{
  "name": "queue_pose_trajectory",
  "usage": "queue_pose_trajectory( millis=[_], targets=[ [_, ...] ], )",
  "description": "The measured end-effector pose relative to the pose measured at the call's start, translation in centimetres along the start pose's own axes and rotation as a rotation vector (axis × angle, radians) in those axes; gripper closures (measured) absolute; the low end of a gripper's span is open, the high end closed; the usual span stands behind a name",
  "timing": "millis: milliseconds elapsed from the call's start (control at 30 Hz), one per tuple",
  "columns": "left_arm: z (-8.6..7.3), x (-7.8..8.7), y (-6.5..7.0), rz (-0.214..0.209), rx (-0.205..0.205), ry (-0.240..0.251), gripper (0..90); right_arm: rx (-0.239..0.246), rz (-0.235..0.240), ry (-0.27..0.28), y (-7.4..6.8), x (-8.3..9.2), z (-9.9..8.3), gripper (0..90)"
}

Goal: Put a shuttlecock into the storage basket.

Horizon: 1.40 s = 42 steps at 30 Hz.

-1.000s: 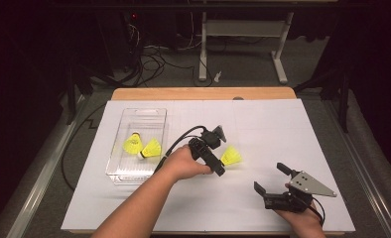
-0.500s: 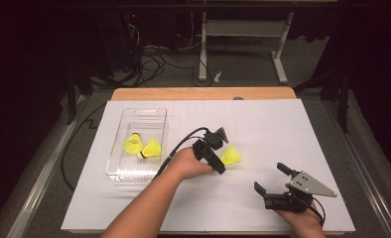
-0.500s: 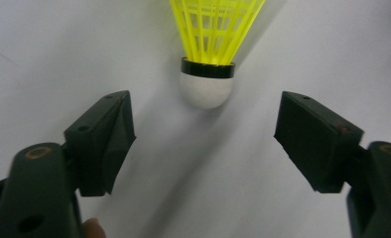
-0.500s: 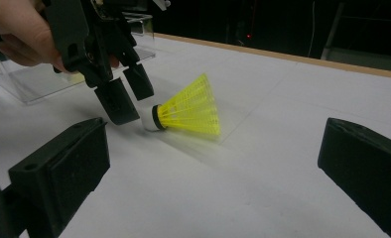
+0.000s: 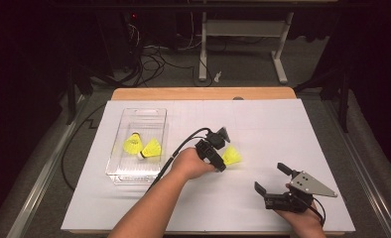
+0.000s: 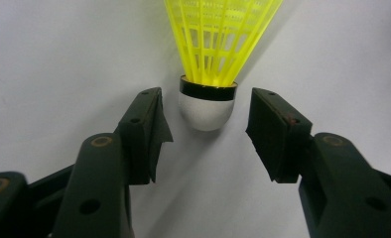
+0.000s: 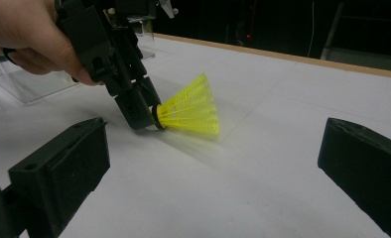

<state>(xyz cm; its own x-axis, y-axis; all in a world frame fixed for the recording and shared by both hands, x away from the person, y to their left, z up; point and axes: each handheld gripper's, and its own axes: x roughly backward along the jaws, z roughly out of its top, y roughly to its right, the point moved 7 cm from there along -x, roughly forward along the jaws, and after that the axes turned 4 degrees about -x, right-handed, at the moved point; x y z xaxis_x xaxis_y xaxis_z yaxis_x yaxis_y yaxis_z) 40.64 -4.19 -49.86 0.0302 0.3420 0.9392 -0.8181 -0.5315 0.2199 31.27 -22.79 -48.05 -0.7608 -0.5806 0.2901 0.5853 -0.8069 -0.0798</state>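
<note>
A yellow shuttlecock [image 5: 231, 155] lies on its side on the white table sheet [image 5: 263, 124], right of centre. My left gripper [image 5: 223, 159] reaches down to its white cork [image 6: 207, 106]. The jaws have just been closing, and the cork sits between the pads with a gap on each side [image 6: 149, 131]. From the right gripper view, the left gripper [image 7: 144, 116] straddles the cork end of the shuttlecock [image 7: 191, 106]. My right gripper [image 5: 269, 177] rests near the front right edge, open and empty [image 7: 216, 148].
A clear plastic box [image 5: 136, 111] stands left of centre with two yellow shuttlecocks [image 5: 133, 143] [image 5: 151, 148] in it. The left gripper's cable [image 5: 181, 146] loops beside the box. A wooden table edge [image 5: 203, 93] runs along the back.
The left gripper's jaws have drawn closer together around the shuttlecock's cork, with the hand nearly in place. The right gripper has not moved.
</note>
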Motion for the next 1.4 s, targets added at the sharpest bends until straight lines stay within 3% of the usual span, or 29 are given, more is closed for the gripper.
queue_pose_trajectory(
  millis=[267,400,967,1400],
  targets=[
    [0.0,-0.4,0.1,0.008,-0.004,-0.011,56.3,0.0,0.0,0.0,0.0,0.0,0.0,0.5],
    [0.0,-0.5,0.2,0.008,-0.01,-0.008,64.4,0.0,0.001,0.0,0.0,0.0,0.0,0.5],
    [-0.6,1.2,0.8,0.038,-0.058,-0.001,65.4,-0.001,-0.001,-0.001,0.0,0.0,0.0,0.5],
    [-2.5,2.5,0.7,0.026,-0.052,-0.004,65.3,0.001,-0.001,-0.002,-0.1,-0.1,0.0,0.5]
  ],
)
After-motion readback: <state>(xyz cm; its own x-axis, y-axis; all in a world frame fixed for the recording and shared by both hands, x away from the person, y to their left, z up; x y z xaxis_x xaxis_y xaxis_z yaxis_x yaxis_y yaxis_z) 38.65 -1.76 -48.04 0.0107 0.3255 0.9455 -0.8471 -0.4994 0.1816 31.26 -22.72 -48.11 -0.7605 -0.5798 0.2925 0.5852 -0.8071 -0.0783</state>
